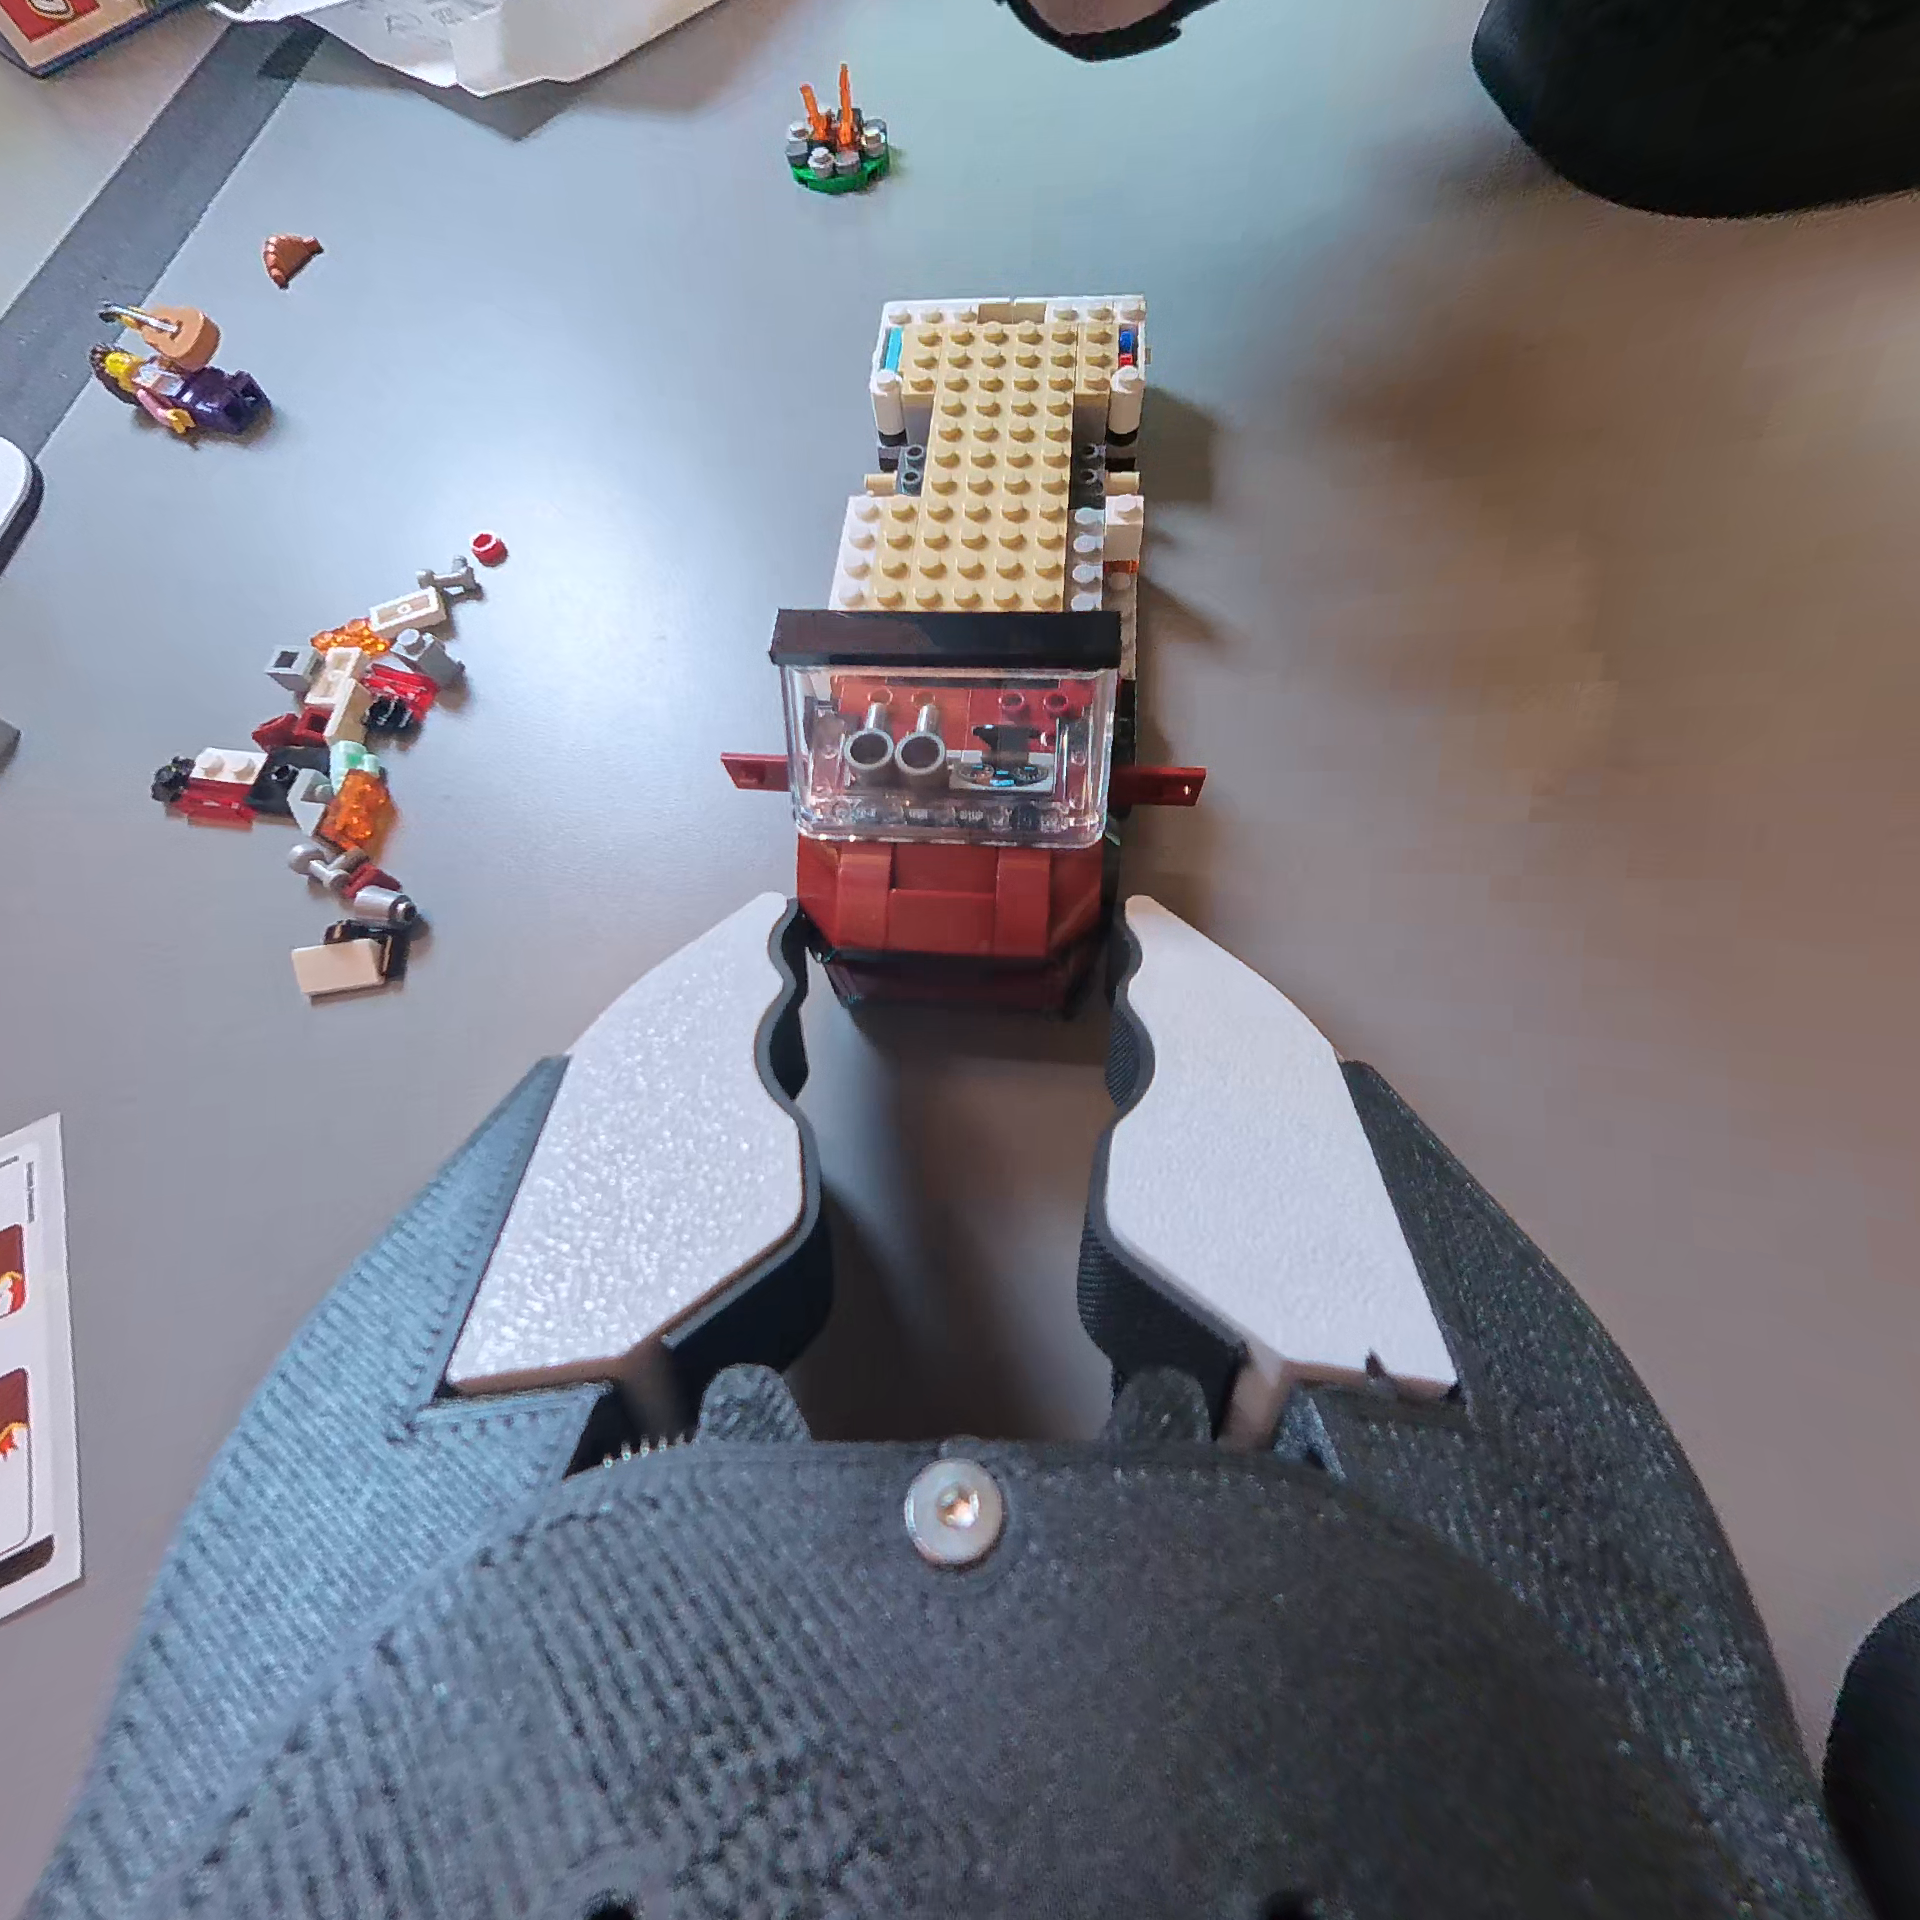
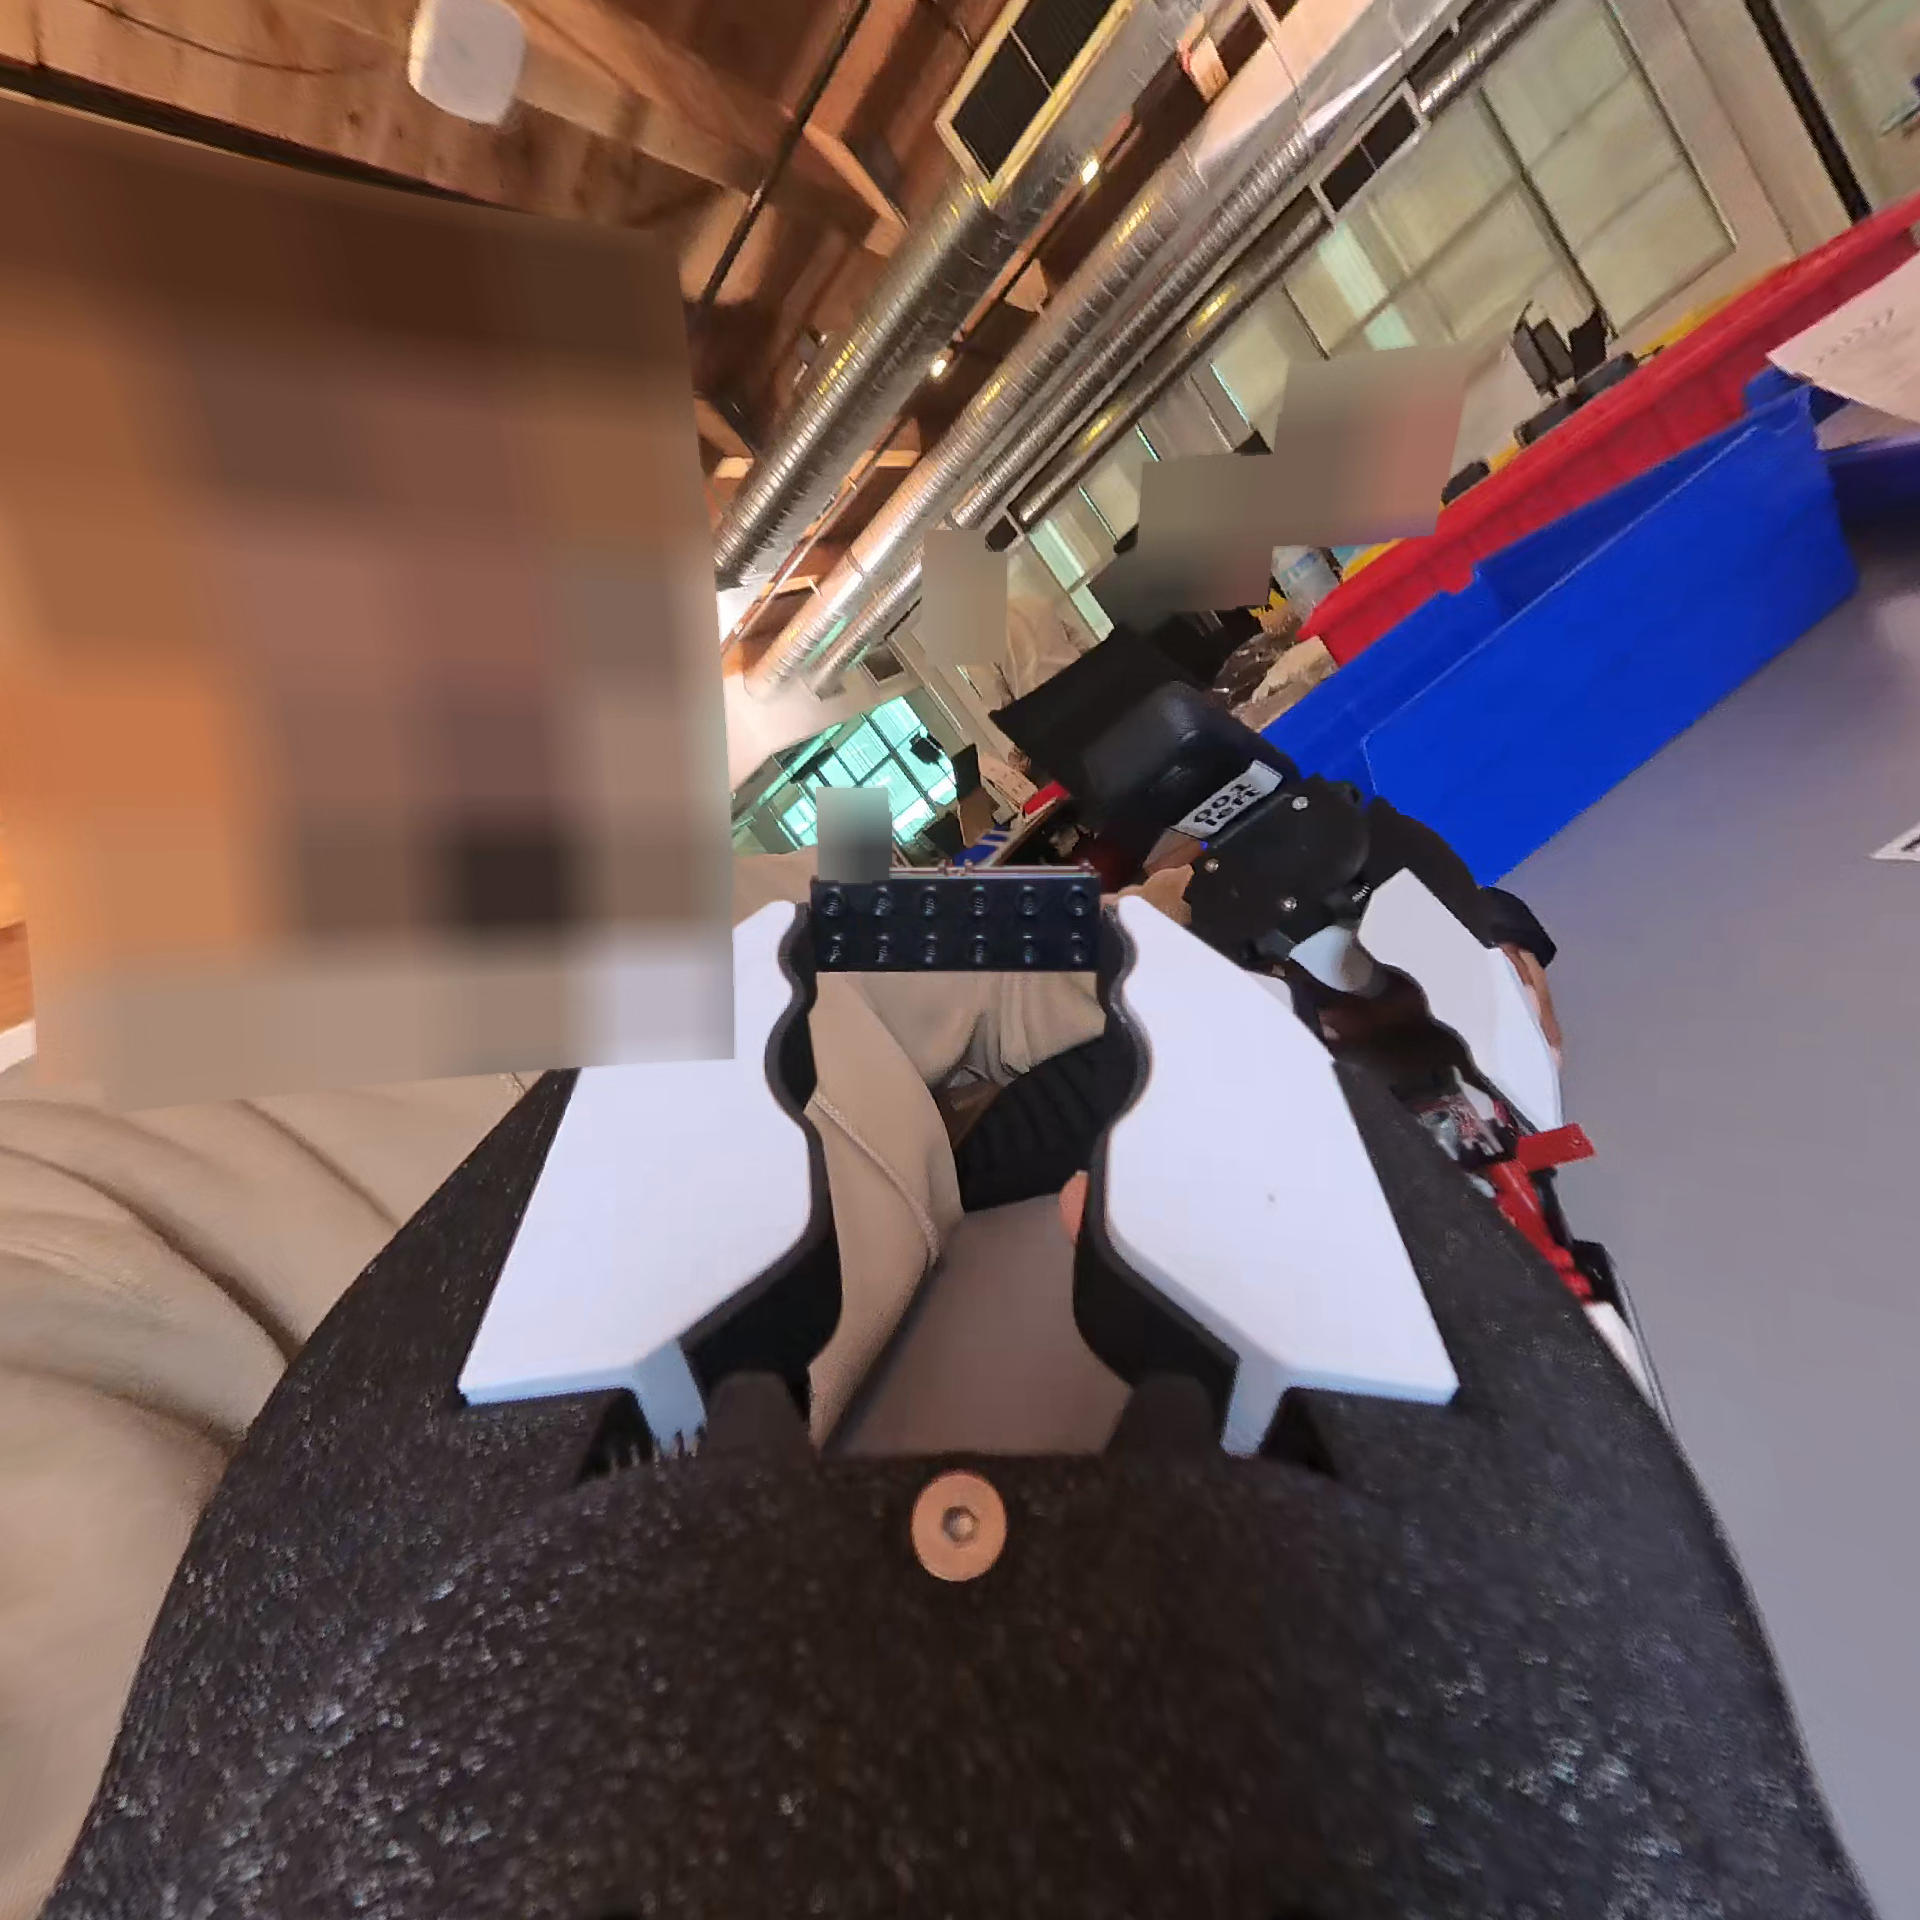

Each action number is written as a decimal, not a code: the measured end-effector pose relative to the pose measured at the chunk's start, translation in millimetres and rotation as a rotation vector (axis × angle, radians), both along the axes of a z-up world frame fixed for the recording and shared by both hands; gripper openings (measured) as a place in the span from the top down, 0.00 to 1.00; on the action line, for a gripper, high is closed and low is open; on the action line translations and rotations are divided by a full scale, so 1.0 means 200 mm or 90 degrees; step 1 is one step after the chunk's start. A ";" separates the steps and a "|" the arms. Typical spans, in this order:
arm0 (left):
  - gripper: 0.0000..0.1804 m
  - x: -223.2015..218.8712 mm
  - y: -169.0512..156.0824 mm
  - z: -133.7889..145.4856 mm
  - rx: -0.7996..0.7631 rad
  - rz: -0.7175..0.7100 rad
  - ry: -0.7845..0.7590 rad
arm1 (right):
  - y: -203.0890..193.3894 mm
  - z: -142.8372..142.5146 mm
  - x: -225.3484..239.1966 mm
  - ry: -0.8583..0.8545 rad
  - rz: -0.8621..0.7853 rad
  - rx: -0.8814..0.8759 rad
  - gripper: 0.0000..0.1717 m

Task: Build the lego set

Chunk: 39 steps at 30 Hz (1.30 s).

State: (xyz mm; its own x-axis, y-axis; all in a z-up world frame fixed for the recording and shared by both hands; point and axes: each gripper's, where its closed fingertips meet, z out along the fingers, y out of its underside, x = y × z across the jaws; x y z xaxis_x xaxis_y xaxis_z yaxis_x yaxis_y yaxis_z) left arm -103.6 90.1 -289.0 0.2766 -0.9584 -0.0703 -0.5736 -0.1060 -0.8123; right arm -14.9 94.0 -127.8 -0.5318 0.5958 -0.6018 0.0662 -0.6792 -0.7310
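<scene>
Left wrist view: we see the left gripper low over a grey table, its white fingers set either side of the dark red front end of a brick-built truck. Left pad touches the nose corner; on the right side we cannot tell whether the pad presses or just stands beside it, so the grip itself is unclear. The truck has a clear windscreen piece, a tan studded roof and red mirror tabs sticking out both sides; it sits on the table, pointing toward the camera. Off to the left, well apart, lies a pile of loose bricks, a minifigure with a guitar, a brown croissant piece, and farther back a small green campfire build. A printed sheet pokes in at the left edge. Right wrist view: the right gripper is raised and tilted up toward the ceiling, clamped on a black studded plate held crosswise at the fingertips, both pads against its ends. Behind it, a beige sleeve and the other gripper down at the truck, with blue and red bins on the table beyond. Ducts run overhead.
</scene>
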 end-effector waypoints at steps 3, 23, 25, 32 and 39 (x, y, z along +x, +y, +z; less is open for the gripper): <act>0.69 0.00 0.00 0.00 0.001 0.000 0.000 | -0.02 0.01 0.01 0.006 -0.001 0.003 0.69; 0.69 0.00 0.00 0.00 0.002 0.001 0.000 | 0.03 -0.66 -0.24 -0.676 -0.005 0.631 0.69; 0.69 0.00 0.00 0.00 0.002 0.001 0.000 | 0.03 -0.68 -0.25 -0.689 -0.002 0.652 0.69; 0.69 0.00 0.00 0.00 0.001 0.000 0.000 | 0.03 -0.74 -0.24 -0.736 0.019 0.696 0.69; 0.69 0.00 0.00 0.00 0.002 0.000 0.001 | 0.02 -0.75 -0.23 -0.751 0.077 0.705 0.69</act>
State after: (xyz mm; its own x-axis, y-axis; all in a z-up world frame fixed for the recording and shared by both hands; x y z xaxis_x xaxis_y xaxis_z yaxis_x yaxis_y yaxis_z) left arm -103.0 89.6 -289.1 0.2766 -0.9581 -0.0742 -0.5744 -0.1029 -0.8121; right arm -60.5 98.8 -278.1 -0.1841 0.9828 -0.0155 0.9255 0.1680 -0.3394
